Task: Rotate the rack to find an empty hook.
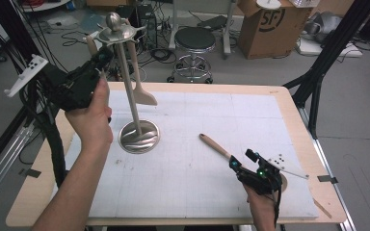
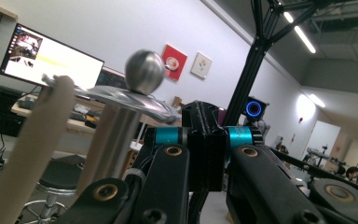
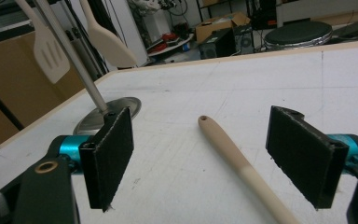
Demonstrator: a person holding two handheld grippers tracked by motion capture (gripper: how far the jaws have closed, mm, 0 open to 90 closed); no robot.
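A metal utensil stand (image 1: pixel 138 137) with a ball-topped disc (image 1: pixel 114 25) rises at the table's left, and a wooden spatula (image 1: pixel 143 95) hangs from it. My left gripper (image 1: pixel 103 55) is raised beside the stand's top, jaws shut with nothing seen between them (image 2: pixel 205 135). A second wooden handle (image 2: pixel 32 149) hangs just left of it, next to the ball (image 2: pixel 144 71). A wooden spoon handle (image 1: pixel 215 146) lies on the mat. My right gripper (image 1: pixel 240 160) rests low over it, open, the handle (image 3: pixel 242 170) lying between its pads (image 3: pixel 109 154) untouched.
A white mat (image 1: pixel 197 115) covers the wooden table (image 1: pixel 298 125). The right gripper view has a slotted spatula (image 3: pixel 49 51) and a solid one (image 3: pixel 109 39) hanging above the stand's base (image 3: pixel 107 114). Beyond the far edge stand a stool (image 1: pixel 194 41) and a cardboard box (image 1: pixel 270 24).
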